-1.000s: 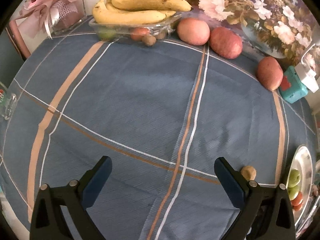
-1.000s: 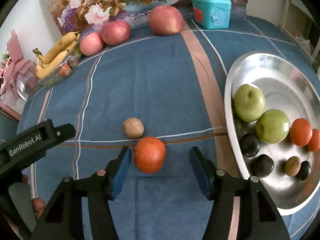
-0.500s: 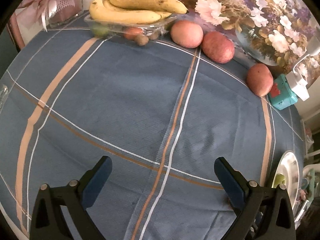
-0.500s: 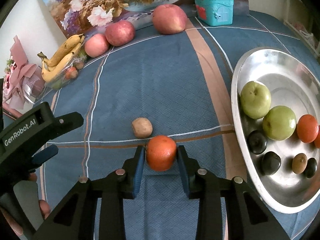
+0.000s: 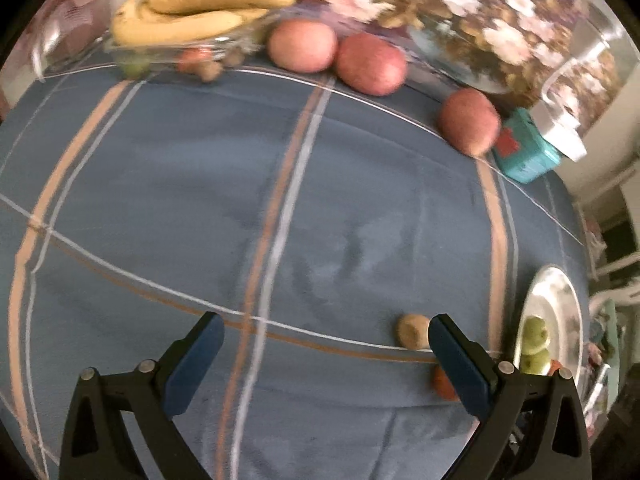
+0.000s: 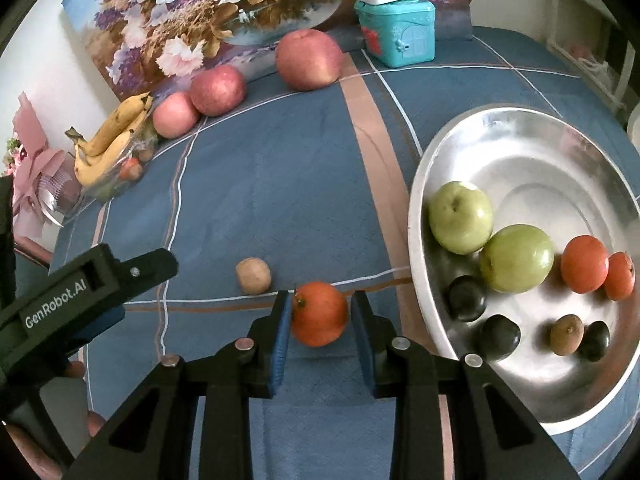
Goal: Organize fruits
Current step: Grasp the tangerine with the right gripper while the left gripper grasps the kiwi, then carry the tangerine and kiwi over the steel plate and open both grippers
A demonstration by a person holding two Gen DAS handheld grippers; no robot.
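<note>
My right gripper [image 6: 320, 316] is shut on an orange [image 6: 319, 313] and holds it just above the blue cloth, left of the silver plate [image 6: 520, 148]. The plate holds two green apples [image 6: 461, 217], two small oranges [image 6: 584, 264] and several small dark fruits. A small brown fruit [image 6: 253, 275] lies on the cloth left of the orange; it also shows in the left wrist view [image 5: 412, 330]. My left gripper [image 5: 324, 354] is open and empty over the cloth; its body shows in the right wrist view [image 6: 80, 292].
Three red apples [image 6: 309, 59] line the back edge before a flower painting [image 6: 224, 12]. Bananas [image 6: 108, 140] lie on a clear tray of small fruit at the back left. A teal box [image 6: 396, 32] stands at the back right under a white power strip.
My right gripper closed on the orange and lifted it slightly. My left gripper swung to the right; the brown fruit and plate came back into its view.
</note>
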